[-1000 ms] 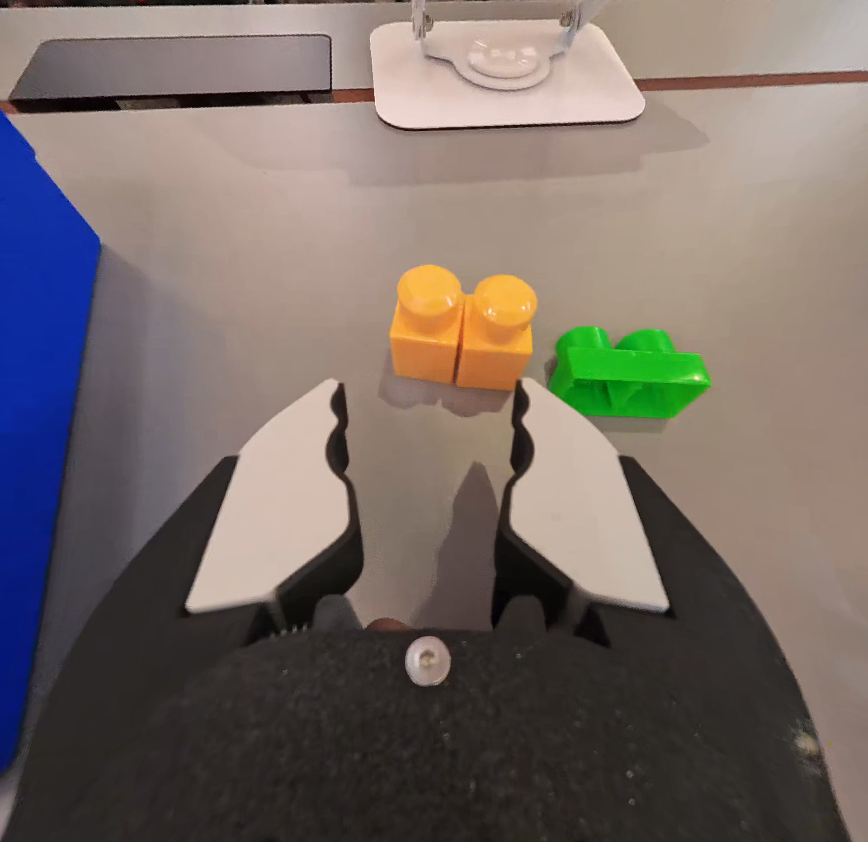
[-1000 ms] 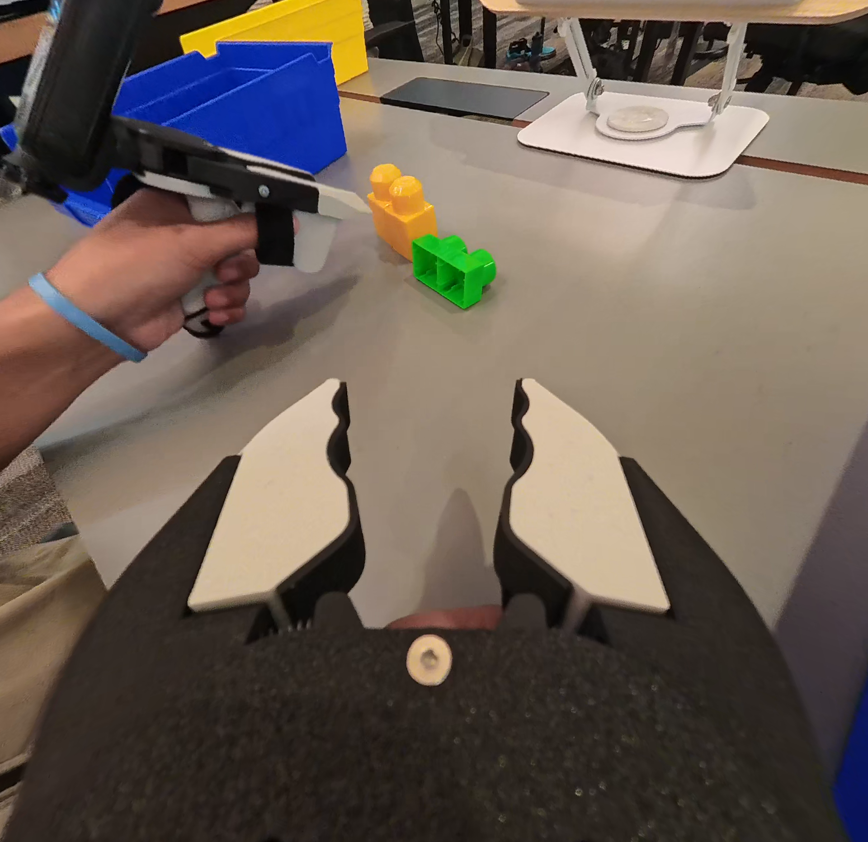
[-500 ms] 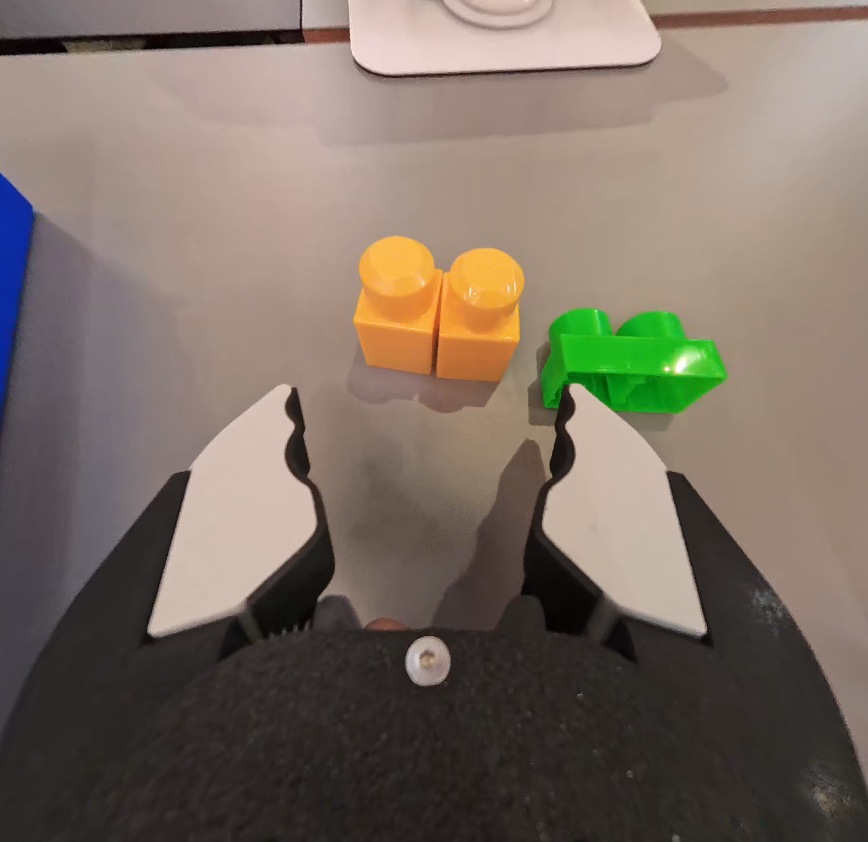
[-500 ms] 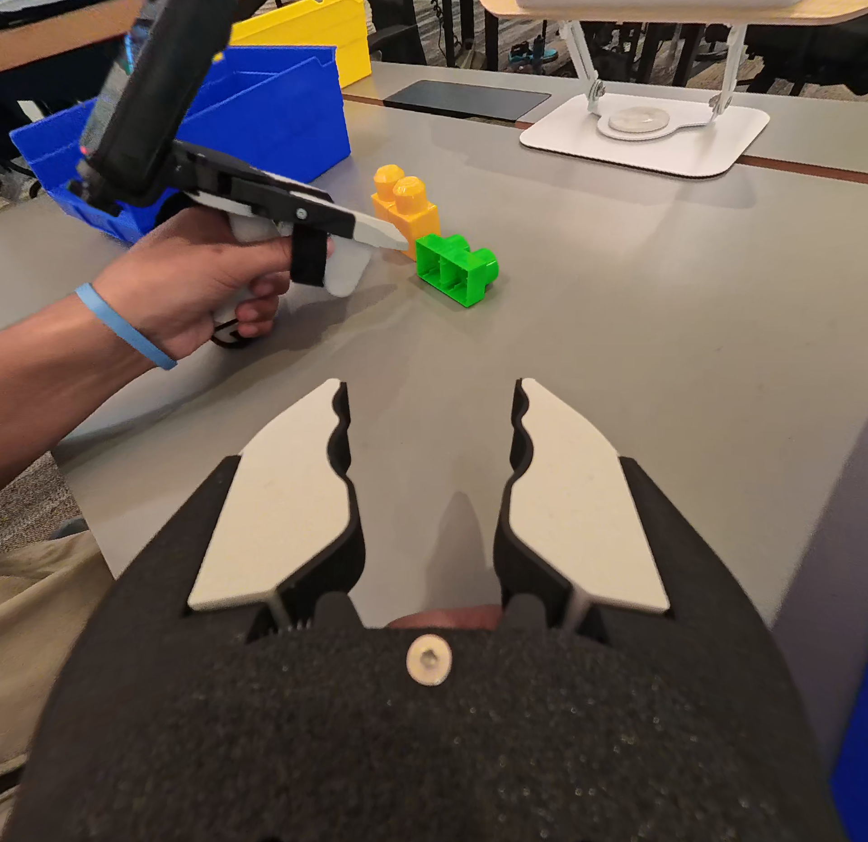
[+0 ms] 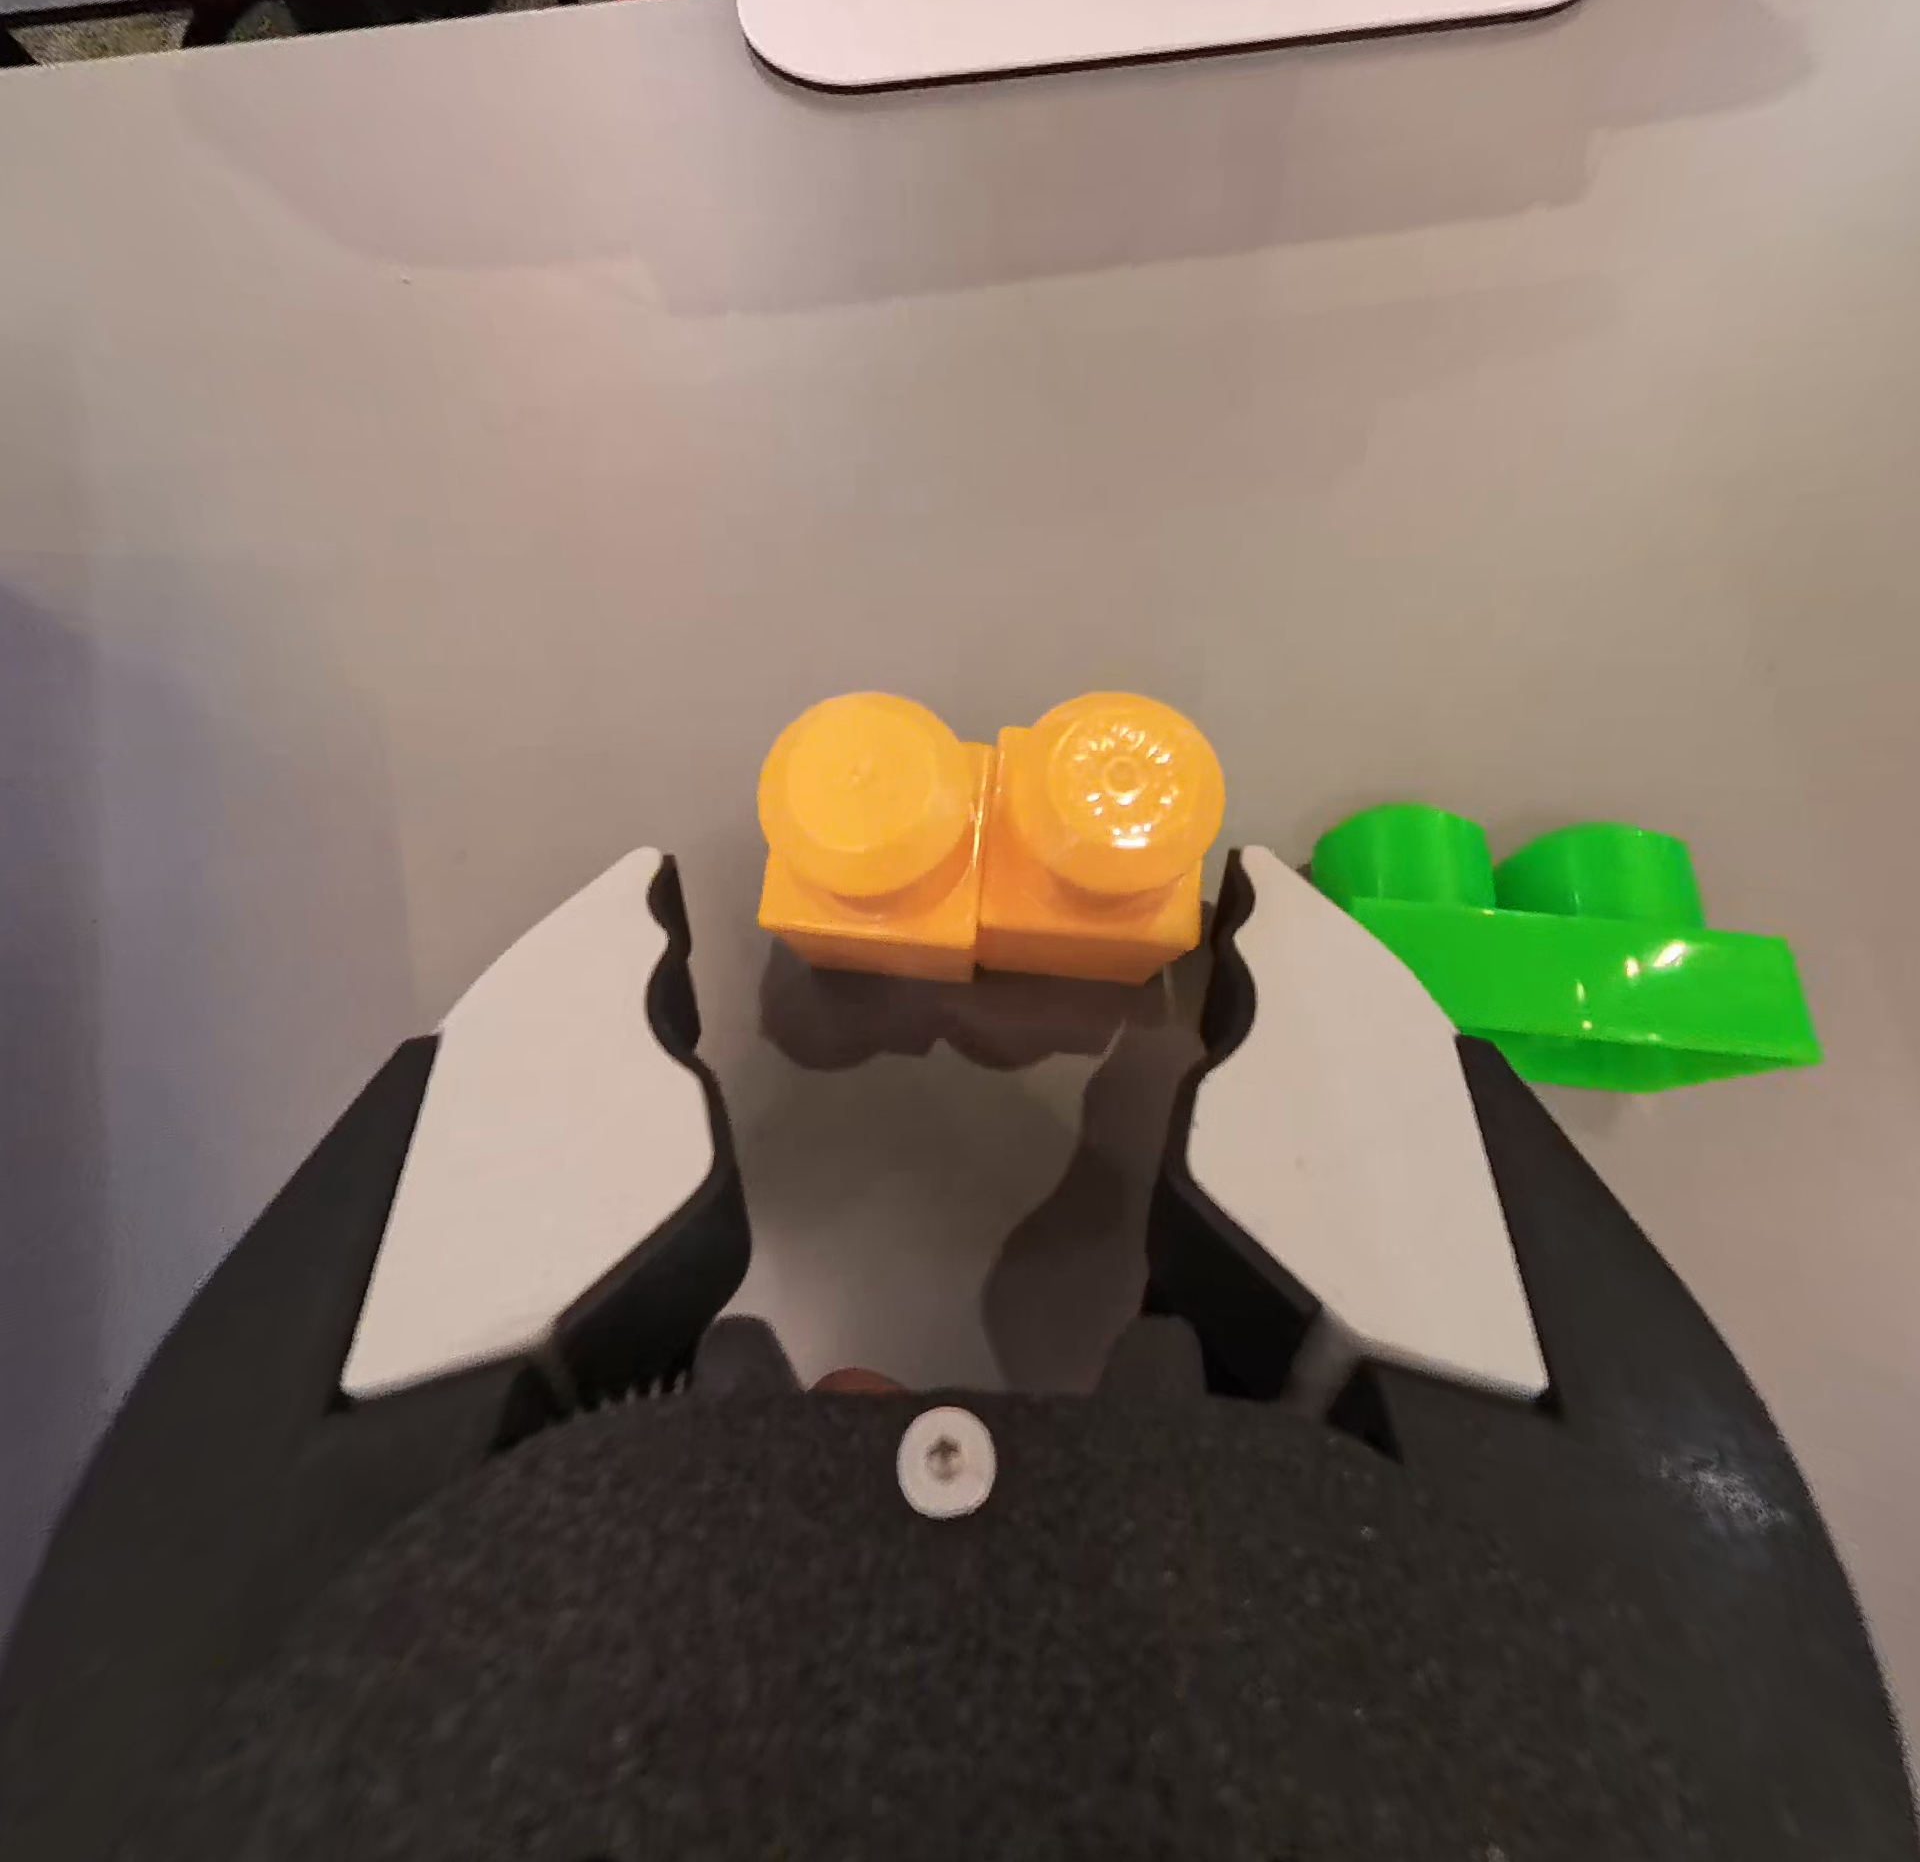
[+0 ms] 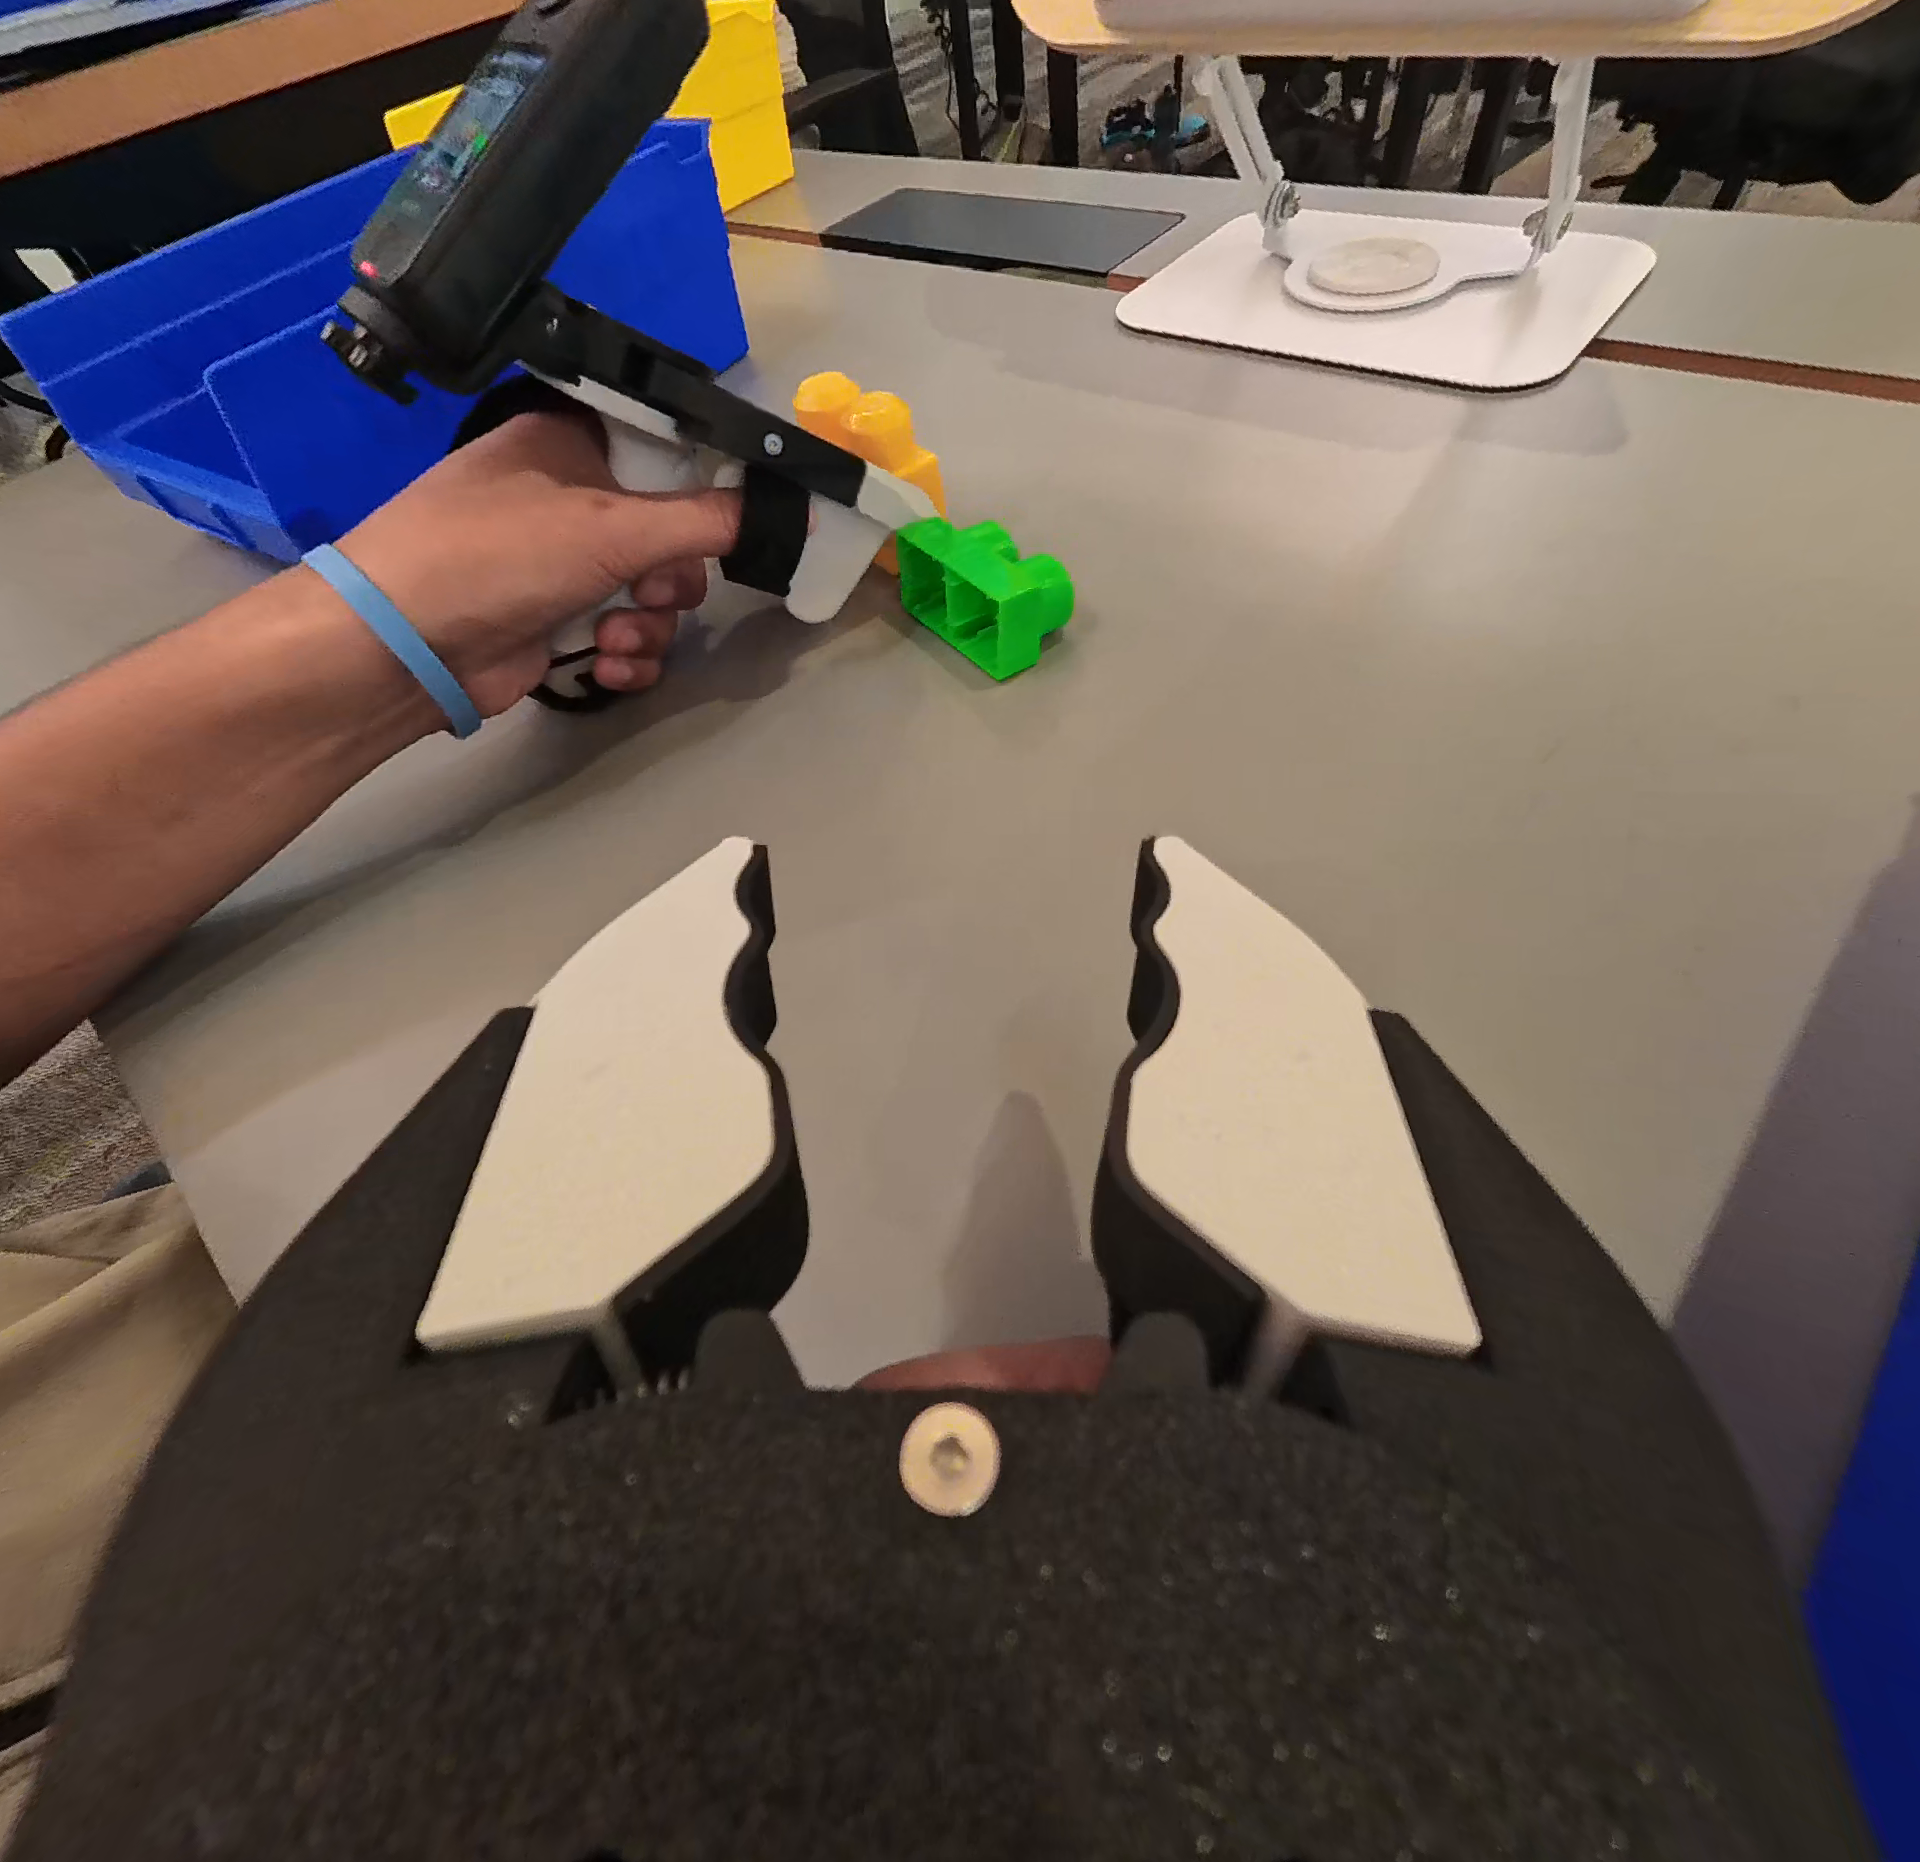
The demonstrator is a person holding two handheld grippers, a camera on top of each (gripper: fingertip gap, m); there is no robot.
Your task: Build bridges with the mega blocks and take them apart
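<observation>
Two orange one-stud blocks (image 5: 987, 856) stand upright side by side on the grey table, touching. My left gripper (image 5: 951, 867) is open, its fingertips level with the pair's near face, one on each side, the right fingertip very close to the right block. A green two-stud block (image 5: 1558, 950) lies on its side just right of them. In the right wrist view the orange blocks (image 6: 873, 430) and green block (image 6: 982, 597) show with the left gripper (image 6: 883, 503) held by a hand over them. My right gripper (image 6: 951, 867) is open and empty, well back from the blocks.
A blue bin (image 6: 312, 378) stands at the left with a yellow bin (image 6: 743, 98) behind it. A white stand base (image 6: 1392, 300) and a black flat pad (image 6: 997, 233) lie at the back. The person's forearm (image 6: 208, 732) crosses the left side.
My left gripper has moved forward and down and opened wider, so its fingertips now flank the orange pair. The right gripper has stayed put.
</observation>
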